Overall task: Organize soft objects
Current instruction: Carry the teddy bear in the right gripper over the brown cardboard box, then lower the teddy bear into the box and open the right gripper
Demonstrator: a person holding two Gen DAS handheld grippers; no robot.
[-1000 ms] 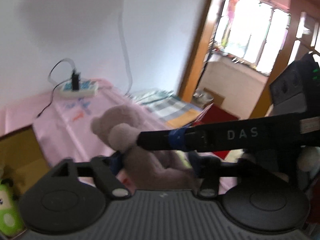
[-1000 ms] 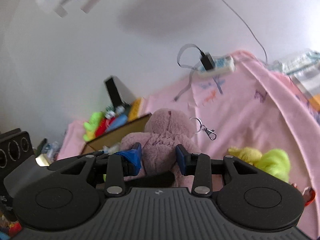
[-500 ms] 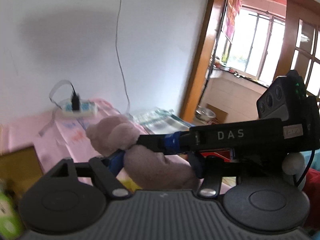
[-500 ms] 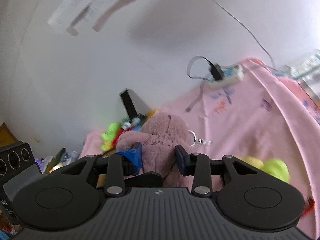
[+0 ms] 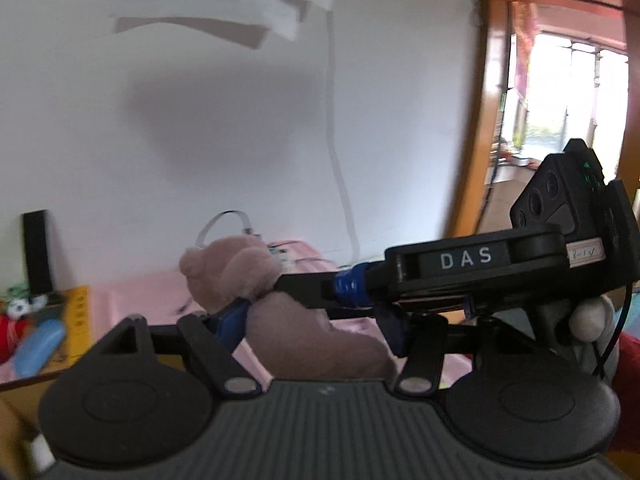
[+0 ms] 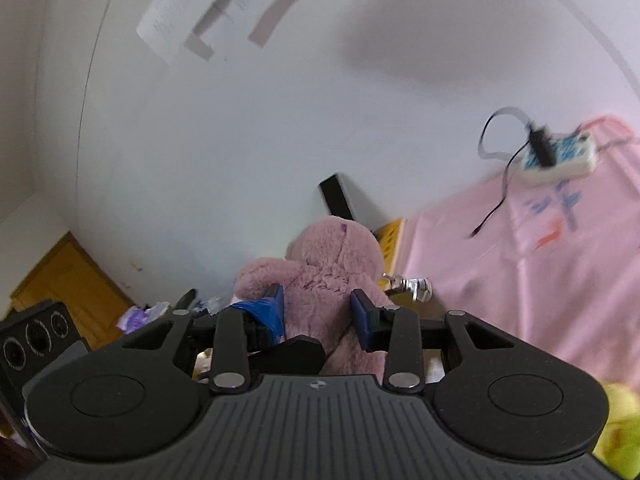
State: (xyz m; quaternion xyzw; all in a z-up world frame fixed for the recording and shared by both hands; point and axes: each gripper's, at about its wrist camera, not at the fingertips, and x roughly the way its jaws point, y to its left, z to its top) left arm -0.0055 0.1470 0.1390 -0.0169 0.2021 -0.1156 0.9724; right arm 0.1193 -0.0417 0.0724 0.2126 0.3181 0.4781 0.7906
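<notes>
Left wrist view: the pink teddy bear (image 5: 256, 276) is held above the pink cloth (image 6: 540, 280), pinched between both the left gripper (image 5: 316, 320) and the right gripper (image 6: 318, 310). A yellow box (image 5: 76, 312) holds blurred toys (image 5: 24, 328), cut off at the edge.

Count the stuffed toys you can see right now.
2 clearly: the pink teddy bear, gripped by both grippers, and a yellow-green plush at the right wrist view's lower-right edge. Others may be hidden.
</notes>
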